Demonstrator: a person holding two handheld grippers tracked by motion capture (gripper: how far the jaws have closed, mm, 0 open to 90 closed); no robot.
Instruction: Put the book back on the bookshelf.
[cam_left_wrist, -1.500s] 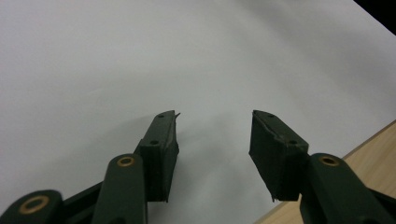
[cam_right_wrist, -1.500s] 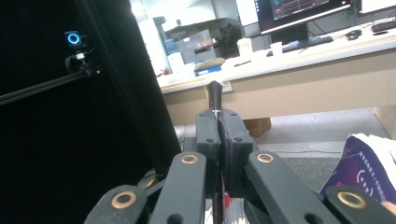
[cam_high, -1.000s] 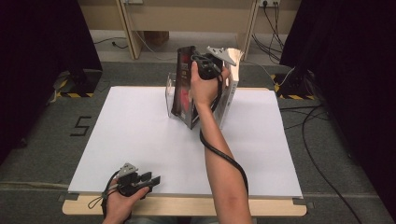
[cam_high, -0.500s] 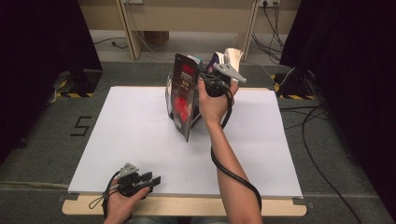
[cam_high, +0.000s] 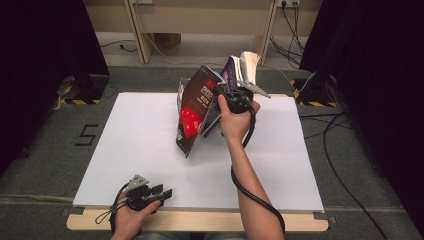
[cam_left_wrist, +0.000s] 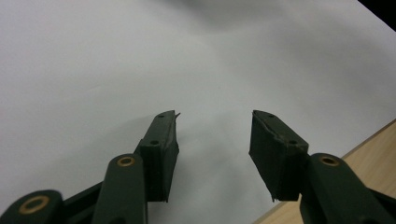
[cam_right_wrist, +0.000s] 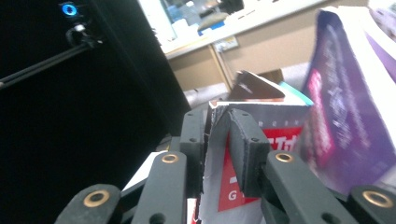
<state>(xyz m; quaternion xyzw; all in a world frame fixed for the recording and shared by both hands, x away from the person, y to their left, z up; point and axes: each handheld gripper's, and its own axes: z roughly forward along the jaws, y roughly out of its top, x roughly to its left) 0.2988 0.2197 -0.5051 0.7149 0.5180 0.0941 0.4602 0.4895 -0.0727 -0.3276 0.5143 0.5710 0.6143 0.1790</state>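
The white counter (cam_high: 150, 150) carries an open magazine (cam_high: 192, 117) toward its far middle, stood up on its edges like a tent, the dark red-and-black cover leaning toward the person's left and other pages fanned up behind. A purple-printed page (cam_right_wrist: 343, 116) stands just right of the claw in the right gripper view.

The step in hand looks like leafing through the magazine: the right claw (cam_high: 235, 92) is at the top of the raised pages, and in the right gripper view a thin sheet edge (cam_right_wrist: 212, 140) runs between its pads. The jaws have just been opening, and a slim gap shows on one side of the sheet — so I take the grip as let go, with the sheet between the pads but unpressed. The next move probably calls for drawing the claw clear without dragging the page, then letting it fall flat or taking up the next one; the tented pages could topple.

The right forearm reaches forward across the counter, wrist bent, the hand (cam_high: 235, 120) wrapped on the grip. The left claw (cam_high: 162, 192) rests at the near edge — jaws apart over bare white surface, holding nothing.
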